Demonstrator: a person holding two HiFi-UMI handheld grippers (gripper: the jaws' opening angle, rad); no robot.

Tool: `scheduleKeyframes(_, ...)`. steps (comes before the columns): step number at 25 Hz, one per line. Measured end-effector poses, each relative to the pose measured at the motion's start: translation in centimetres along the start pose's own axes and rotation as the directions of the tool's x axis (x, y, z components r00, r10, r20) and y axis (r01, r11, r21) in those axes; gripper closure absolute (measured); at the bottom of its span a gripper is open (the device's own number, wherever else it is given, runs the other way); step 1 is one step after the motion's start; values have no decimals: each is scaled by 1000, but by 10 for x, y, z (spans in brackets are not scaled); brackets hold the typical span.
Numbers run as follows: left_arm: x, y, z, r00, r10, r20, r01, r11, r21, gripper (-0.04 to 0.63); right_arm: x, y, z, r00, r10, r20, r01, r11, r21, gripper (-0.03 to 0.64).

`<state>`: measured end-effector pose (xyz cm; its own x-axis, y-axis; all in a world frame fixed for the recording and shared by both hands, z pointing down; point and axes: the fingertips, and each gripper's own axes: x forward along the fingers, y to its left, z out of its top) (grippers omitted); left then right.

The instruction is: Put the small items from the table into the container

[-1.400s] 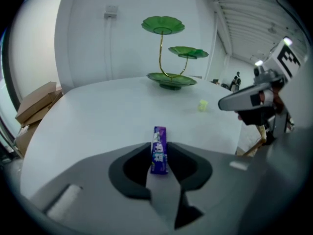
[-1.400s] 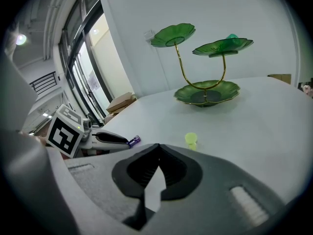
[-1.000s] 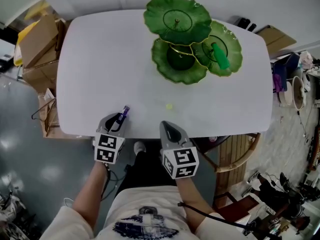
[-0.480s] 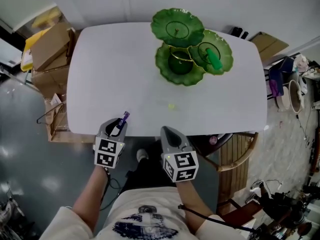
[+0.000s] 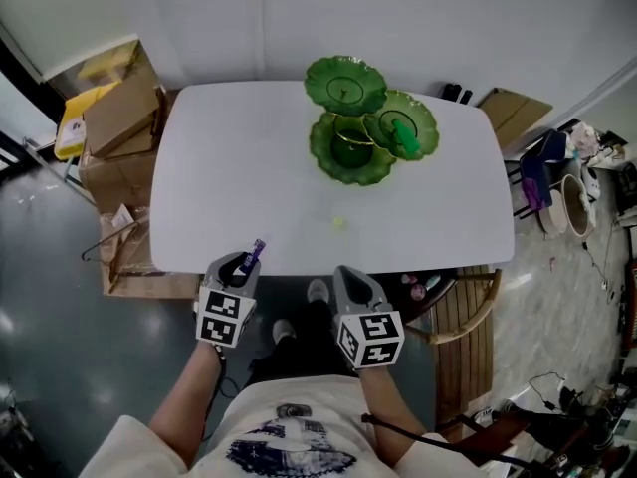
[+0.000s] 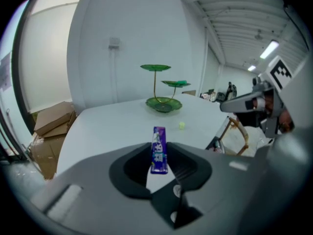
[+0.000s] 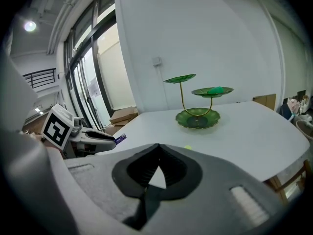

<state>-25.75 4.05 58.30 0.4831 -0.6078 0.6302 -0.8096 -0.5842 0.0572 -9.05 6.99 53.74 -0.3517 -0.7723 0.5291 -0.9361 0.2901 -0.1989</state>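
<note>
My left hand-held gripper [image 6: 159, 165] pinches the bar [image 6: 158, 148] only by its near end, so it may slip before reaching the far stand [image 5: 343, 165]; my right hand-held gripper [image 7: 157, 151], pressed together, holds nothing.

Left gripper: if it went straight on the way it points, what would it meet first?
The left gripper would probably meet the white table top first, short of the green tiered stand; depth is unclear. The purple stick it holds leads.
</note>
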Motion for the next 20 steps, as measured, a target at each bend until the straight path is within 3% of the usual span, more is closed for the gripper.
scheduleKeyframes(10, -22, -28, 20, 999, -18, 33, 19, 1000, -11, 506, -22, 12, 20, 999, 12, 39, -11, 1000, -26, 618)
scheduleKeyframes(20, 10, -59, 67, 998, -45, 46, 44, 998, 33, 506, -24, -28, 33, 999, 7, 48, -7, 1000, -8, 617)
